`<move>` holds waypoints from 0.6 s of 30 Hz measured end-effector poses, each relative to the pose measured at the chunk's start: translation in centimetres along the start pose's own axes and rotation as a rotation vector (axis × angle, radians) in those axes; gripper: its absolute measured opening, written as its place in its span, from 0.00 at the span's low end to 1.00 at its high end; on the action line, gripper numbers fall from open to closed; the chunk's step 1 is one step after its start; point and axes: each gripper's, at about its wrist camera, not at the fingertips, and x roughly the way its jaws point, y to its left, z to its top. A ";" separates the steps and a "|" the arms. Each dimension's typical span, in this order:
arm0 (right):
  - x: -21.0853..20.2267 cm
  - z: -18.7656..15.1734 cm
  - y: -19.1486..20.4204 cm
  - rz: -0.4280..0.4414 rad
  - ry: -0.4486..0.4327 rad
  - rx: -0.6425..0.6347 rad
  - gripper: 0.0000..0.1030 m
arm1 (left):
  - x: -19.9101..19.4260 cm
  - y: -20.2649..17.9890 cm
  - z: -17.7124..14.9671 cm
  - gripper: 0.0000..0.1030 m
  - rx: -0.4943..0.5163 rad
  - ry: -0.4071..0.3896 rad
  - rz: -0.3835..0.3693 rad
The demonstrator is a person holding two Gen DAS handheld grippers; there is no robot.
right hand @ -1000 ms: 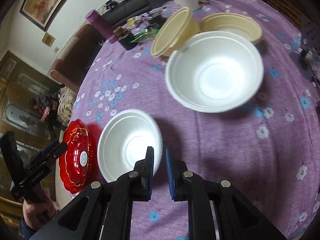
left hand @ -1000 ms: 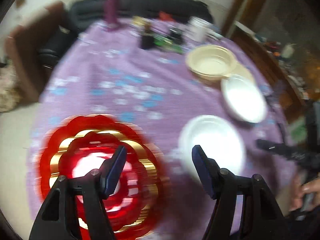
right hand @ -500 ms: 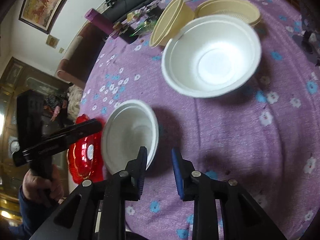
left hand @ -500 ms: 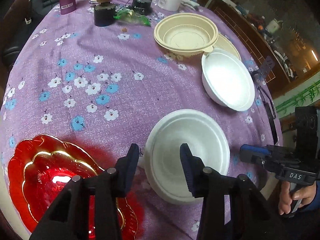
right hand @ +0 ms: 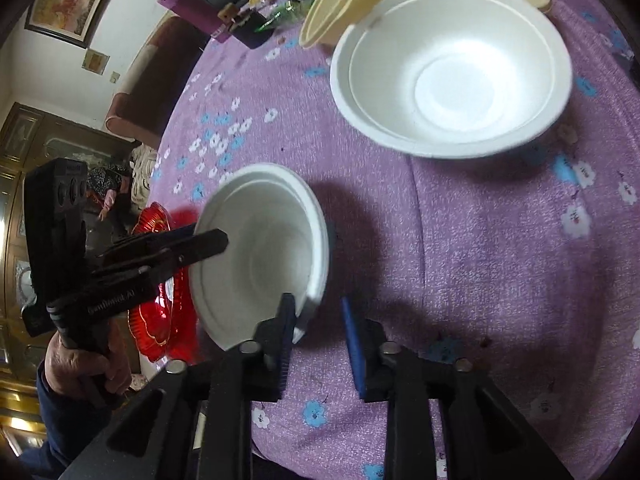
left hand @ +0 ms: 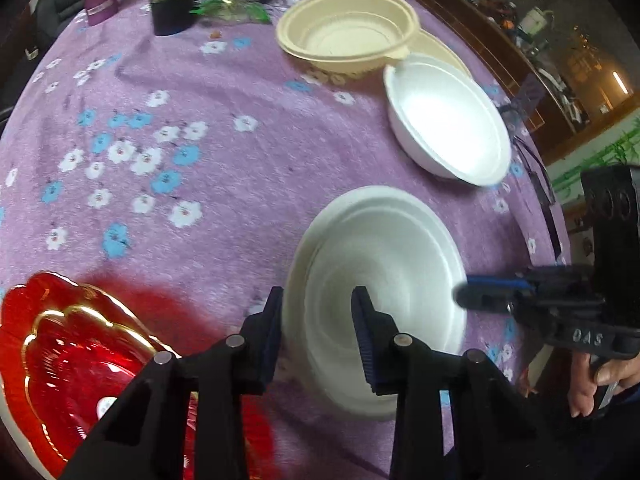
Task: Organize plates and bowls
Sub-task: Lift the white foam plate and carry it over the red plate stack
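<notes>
- Bowls and the plate are all unsorted on the desk (left hand: 240,160), so by my reading the task is at its start.
- Small white bowl (left hand: 384,280) sits at the near edge, just beside the red plate (left hand: 72,352), which lies at the near left corner.
- Big white bowl (left hand: 444,120) stands farther back to the right, apart from the small one and empty.
- Tan bowls (left hand: 344,36) are behind it. One leans against the other and they are not nested.
- Left fingers (left hand: 272,328) straddle the small bowl's near left rim, one outside the wall and one inside. They have just been closing, but a gap shows, so the rim is not yet pinched.
- Right fingers (right hand: 282,332) are at the opposite rim. One lies over the bowl's edge and the other over bare cloth. They have just been closing too and hold nothing.
- Left to do, as I judge it: grip and lift the small bowl, nest white into white, stack the tan pair and give the plate its own place.
</notes>
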 end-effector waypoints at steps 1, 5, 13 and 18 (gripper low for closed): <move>-0.2 0.1 0.0 -0.012 -0.009 -0.005 0.10 | 0.0 -0.3 -0.1 0.32 0.005 -0.001 -0.006; -1.1 0.2 0.0 -0.057 -0.033 -0.025 0.09 | 0.1 -1.7 -0.5 0.31 0.022 -0.002 -0.021; -2.6 0.0 -0.8 -0.120 -0.086 -0.042 0.09 | 1.2 -3.0 -1.1 0.32 0.027 -0.011 0.010; -2.8 -0.3 -1.2 -0.097 -0.076 -0.046 0.09 | 0.7 -2.7 -1.8 0.34 0.001 -0.041 0.042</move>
